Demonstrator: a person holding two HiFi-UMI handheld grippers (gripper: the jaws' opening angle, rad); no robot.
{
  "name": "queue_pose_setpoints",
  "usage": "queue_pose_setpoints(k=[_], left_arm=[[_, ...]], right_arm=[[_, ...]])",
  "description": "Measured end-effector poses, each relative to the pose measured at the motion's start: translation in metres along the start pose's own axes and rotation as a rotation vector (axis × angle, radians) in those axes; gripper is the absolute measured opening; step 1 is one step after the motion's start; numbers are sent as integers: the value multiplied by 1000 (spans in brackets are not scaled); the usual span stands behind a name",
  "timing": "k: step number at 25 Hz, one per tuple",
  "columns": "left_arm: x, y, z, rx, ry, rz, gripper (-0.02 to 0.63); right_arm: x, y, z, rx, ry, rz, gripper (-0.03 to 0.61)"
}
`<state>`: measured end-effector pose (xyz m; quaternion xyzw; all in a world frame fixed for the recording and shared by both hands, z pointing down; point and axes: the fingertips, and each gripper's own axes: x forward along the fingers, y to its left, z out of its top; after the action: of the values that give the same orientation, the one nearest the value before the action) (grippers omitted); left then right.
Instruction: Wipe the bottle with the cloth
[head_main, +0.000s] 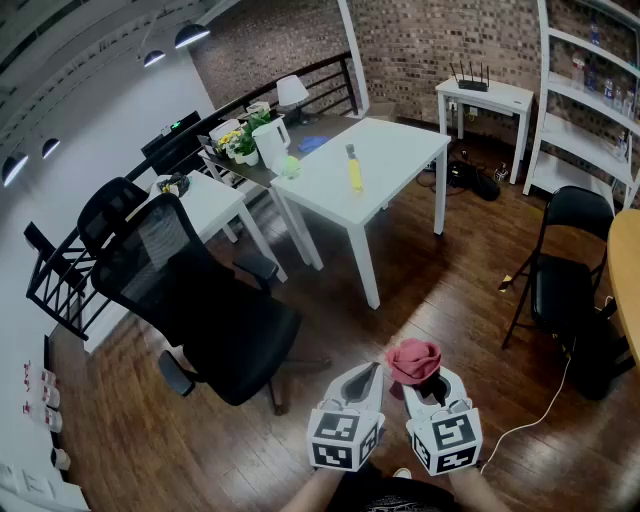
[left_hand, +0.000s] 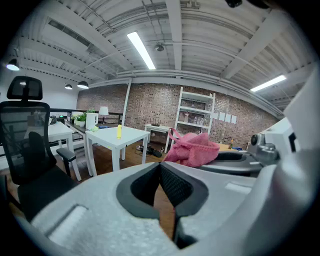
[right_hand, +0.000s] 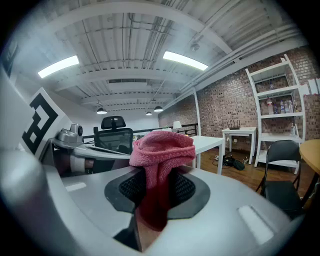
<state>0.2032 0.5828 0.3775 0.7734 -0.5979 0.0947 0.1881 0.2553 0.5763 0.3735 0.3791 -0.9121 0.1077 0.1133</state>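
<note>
A white table (head_main: 390, 165) stands on the wooden floor (head_main: 430, 300) and carries an upright yellow bottle (head_main: 354, 172) near its middle and a small green object (head_main: 290, 167) at its far-left corner. A smaller white side table (head_main: 487, 97) against the brick wall holds a black router (head_main: 472, 80). On the floor also stand a black office chair (head_main: 200, 300) and a black folding chair (head_main: 562, 270), and a white cable (head_main: 540, 410) lies there.

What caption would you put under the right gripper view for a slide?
Right hand-held gripper shut on a pink cloth, white table beyond.
</note>
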Motion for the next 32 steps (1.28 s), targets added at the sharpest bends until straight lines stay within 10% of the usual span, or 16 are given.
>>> queue_pose_setpoints(k=[32], left_arm=[[236, 271, 137, -47, -61, -119, 3]], right_arm=[[352, -69, 109, -40, 21, -134, 97]])
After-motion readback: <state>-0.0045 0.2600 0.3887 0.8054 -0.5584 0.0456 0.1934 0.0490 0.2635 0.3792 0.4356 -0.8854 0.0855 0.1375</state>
